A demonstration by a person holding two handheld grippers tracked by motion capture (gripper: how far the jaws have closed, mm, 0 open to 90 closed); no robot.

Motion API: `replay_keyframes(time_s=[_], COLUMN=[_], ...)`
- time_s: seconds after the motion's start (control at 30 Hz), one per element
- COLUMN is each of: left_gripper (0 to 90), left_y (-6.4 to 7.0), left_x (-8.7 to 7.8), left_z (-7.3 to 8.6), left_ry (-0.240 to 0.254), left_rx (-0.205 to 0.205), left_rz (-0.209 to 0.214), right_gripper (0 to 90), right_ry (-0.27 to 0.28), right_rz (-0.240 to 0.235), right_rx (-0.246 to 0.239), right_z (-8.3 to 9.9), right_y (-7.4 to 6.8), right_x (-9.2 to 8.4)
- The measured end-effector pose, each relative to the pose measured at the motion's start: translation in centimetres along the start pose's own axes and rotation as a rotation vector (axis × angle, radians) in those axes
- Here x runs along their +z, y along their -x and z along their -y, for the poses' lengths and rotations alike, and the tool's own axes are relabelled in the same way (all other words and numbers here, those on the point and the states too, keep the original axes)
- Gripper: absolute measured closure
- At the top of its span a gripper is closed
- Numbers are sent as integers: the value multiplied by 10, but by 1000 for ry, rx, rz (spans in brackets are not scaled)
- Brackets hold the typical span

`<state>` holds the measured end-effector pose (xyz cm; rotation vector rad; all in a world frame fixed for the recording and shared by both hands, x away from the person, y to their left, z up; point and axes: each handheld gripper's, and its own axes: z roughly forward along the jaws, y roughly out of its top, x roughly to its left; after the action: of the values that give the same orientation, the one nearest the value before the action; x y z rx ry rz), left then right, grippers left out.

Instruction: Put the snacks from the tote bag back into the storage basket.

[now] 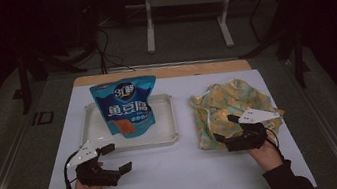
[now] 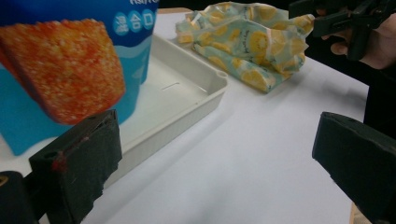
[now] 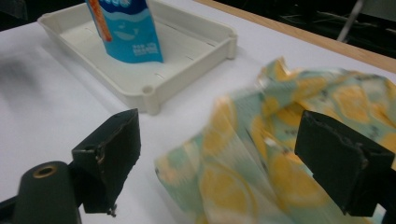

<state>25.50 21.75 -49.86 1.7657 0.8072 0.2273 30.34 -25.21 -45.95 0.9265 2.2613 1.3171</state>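
A blue snack bag [image 1: 128, 108] with an orange picture stands upright in a shallow white tray [image 1: 136, 145] at the left middle of the table. To the right lies a crumpled lemon-print cloth [image 1: 231, 103]. My left gripper [image 1: 117, 157] is open just in front of the tray's near edge, with nothing in it. In the left gripper view the bag [image 2: 60, 70] and tray [image 2: 187, 98] are close ahead. My right gripper [image 1: 226, 128] is open at the cloth's near edge. In the right gripper view the cloth [image 3: 261, 172] lies between and under the wide-spread jaws.
A white sheet [image 1: 177, 169] covers the wooden table [image 1: 163, 70]. The legs of a metal stand [image 1: 186, 21] rise on the dark floor behind it. In the left gripper view the other hand with its gripper [image 2: 345, 18] shows beyond the cloth [image 2: 247, 42].
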Motion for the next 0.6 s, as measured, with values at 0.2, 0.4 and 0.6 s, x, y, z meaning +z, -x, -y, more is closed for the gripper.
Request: replay_keyframes(time_s=[0.2,0.4,0.6], left_gripper=[21,21,21], left_y=[9,18,26], left_x=[8,16,25], left_z=[4,4,3], left_ry=[-13,-8,-10], left_rx=[14,37,54], left_rz=[8,11,22], right_gripper=[144,144,141], right_ry=[-7,11,50], right_rz=[20,36,87], right_rx=[20,47,53], right_z=[13,28,43], right_y=[8,14,19], right_x=[-13,-29,-43])
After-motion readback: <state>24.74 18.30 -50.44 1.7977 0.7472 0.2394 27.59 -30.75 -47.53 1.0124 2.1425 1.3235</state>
